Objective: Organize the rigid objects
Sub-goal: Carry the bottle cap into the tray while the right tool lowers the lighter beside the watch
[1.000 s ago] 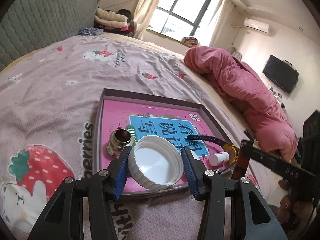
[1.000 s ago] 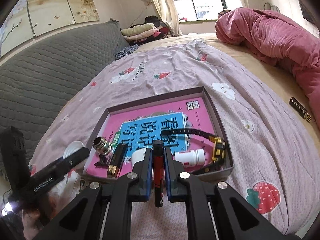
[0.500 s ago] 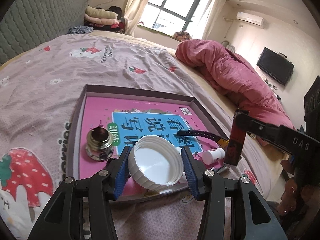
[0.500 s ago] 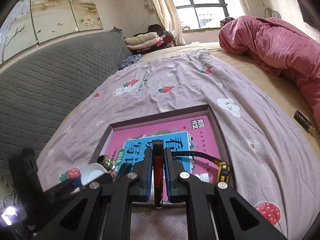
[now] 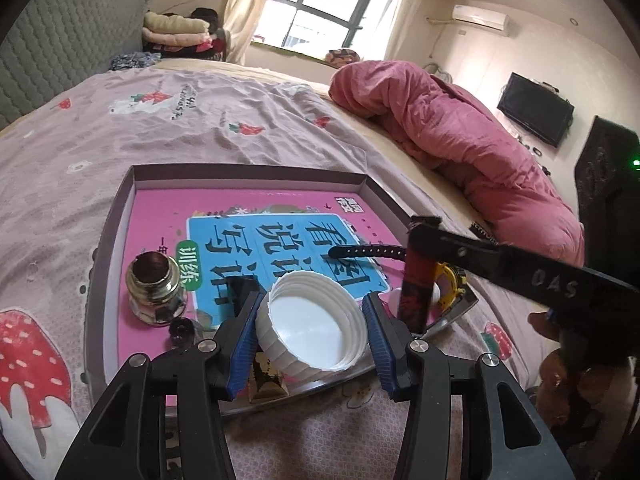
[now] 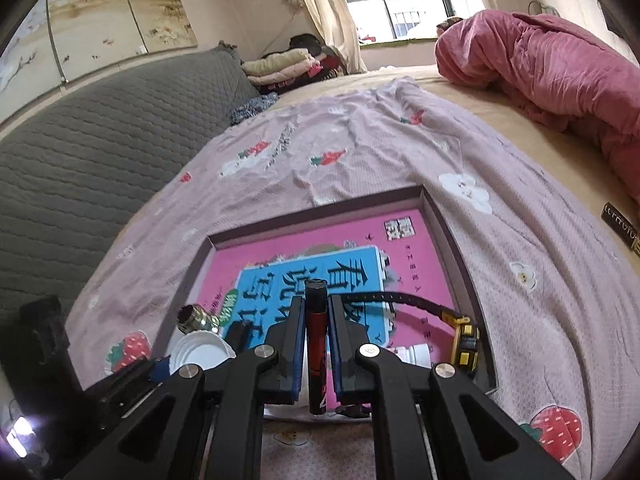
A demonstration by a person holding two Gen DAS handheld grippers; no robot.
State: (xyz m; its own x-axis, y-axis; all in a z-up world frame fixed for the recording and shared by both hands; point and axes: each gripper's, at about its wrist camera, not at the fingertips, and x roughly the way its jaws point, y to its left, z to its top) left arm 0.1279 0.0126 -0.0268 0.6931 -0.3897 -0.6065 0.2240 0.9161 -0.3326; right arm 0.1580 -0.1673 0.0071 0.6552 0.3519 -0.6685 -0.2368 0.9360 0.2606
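Note:
My left gripper (image 5: 312,326) is shut on a white ribbed jar lid (image 5: 314,328), held over the near edge of a shallow tray (image 5: 120,216) with a pink and blue printed bottom. My right gripper (image 6: 316,338) is shut on a slim red and black tube (image 6: 316,344), upright over the tray's (image 6: 448,236) near right part; the tube also shows in the left wrist view (image 5: 418,284). In the tray lie a brass threaded fitting (image 5: 154,284), a black strap with a yellow watch (image 5: 450,280), a small white bottle (image 6: 416,354) and a small black cap (image 5: 182,330).
The tray sits on a bed with a lilac strawberry-print sheet (image 5: 200,120). A rolled pink duvet (image 5: 440,128) lies at the far right. A grey quilted headboard (image 6: 100,128) runs along the left. A small dark bar (image 6: 622,228) lies on the sheet at the right.
Both grippers have moved forward over the tray with their objects still held. The red and black tube now hangs above the tray's near right part; the lid is further in.

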